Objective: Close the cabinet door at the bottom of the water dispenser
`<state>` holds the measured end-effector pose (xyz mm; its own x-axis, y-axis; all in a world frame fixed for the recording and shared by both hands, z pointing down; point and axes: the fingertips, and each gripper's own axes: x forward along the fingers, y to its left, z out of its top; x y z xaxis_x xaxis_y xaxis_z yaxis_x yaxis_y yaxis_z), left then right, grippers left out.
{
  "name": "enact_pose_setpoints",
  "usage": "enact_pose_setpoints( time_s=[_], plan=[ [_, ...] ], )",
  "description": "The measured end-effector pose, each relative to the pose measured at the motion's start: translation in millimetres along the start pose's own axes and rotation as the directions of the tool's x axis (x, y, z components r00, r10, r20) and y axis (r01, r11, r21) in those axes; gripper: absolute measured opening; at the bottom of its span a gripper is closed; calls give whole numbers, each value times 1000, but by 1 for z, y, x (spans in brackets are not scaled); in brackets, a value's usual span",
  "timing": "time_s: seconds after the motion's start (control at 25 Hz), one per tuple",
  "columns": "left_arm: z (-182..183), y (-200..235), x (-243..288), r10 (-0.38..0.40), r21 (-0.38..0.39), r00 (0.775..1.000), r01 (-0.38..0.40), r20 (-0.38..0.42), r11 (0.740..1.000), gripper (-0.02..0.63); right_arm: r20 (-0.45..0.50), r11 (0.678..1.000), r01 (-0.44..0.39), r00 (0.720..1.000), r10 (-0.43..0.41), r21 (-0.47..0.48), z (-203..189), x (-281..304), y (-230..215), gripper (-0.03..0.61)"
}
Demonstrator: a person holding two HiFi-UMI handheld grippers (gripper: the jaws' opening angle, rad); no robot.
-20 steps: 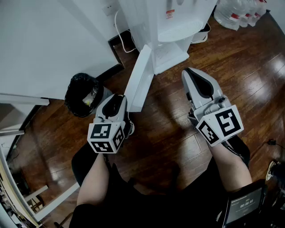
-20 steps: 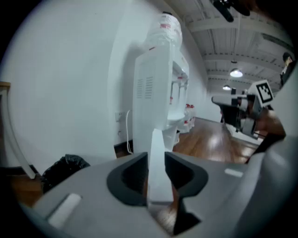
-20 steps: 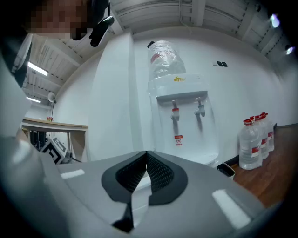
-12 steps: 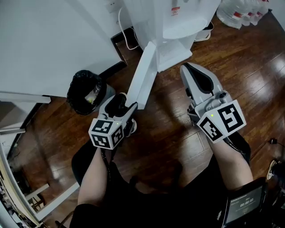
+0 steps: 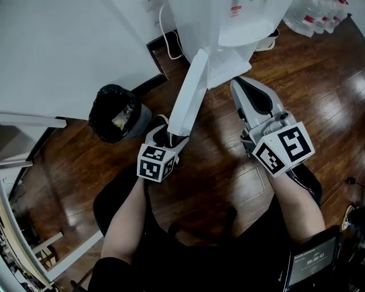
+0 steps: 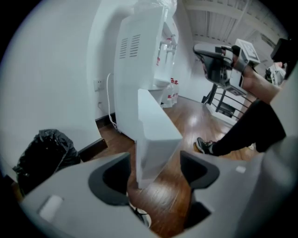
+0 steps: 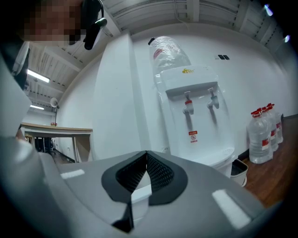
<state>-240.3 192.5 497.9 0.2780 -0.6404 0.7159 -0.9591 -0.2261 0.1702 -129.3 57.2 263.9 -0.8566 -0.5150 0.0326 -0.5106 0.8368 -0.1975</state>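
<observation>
While the left tool (image 6: 153, 171) stands wide around the free edge of the cabinet door (image 5: 191, 91), not clamping it, the right tool (image 7: 146, 163) at 3 o'clock is pinched closed, empty. Cabinet door hangs open from the water dispenser (image 5: 228, 23) at 12 o'clock.

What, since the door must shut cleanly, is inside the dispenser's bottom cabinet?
Only the open cabinet door shows. The inside is hidden: the water dispenser overhangs it from above, the door screens it from the side.

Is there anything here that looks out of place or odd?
The cabinet door of the water dispenser stands wide open, jutting out over the floor. Its free edge lies between the open left tongs. Nothing looks spilled or damaged.
</observation>
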Motion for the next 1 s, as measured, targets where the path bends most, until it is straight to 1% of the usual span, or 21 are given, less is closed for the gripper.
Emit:
enact_pose_setpoints(
  time_s=[0.08,0.28,0.44,0.52,0.64,0.76,0.84,0.92,1.0],
  plan=[
    [-4,-10,6,-15,10,1000,15,-14,1000,343,-4,1000,3,1000,-3,2,-2,0,-1,5],
    [-6,-37,16,-57,93,997,61,-45,994,345,4,1000,17,1000,-17,21,1,-4,-9,5],
    [-5,-62,23,-104,122,991,114,-84,986,345,6,1000,18,1000,-18,20,5,-11,-16,5],
    [-5,-81,29,-143,142,984,158,-107,977,340,5,1000,22,1000,-22,18,6,-16,-21,5],
    [-3,-111,45,-199,194,972,221,-128,956,334,4,999,45,999,-45,18,7,-28,-33,5],
    [7,-136,66,-214,262,968,242,-130,934,324,5,998,64,998,-64,28,10,-43,-48,5],
    [19,-156,80,-234,292,965,260,-121,921,322,13,996,79,997,-80,31,15,-54,-57,5],
    [30,-175,95,-247,305,962,270,-113,913,322,26,995,98,995,-99,34,22,-67,-67,5],
    [37,-188,110,-241,309,965,263,-106,914,322,41,992,115,992,-117,44,29,-80,-78,5]
  ],
)
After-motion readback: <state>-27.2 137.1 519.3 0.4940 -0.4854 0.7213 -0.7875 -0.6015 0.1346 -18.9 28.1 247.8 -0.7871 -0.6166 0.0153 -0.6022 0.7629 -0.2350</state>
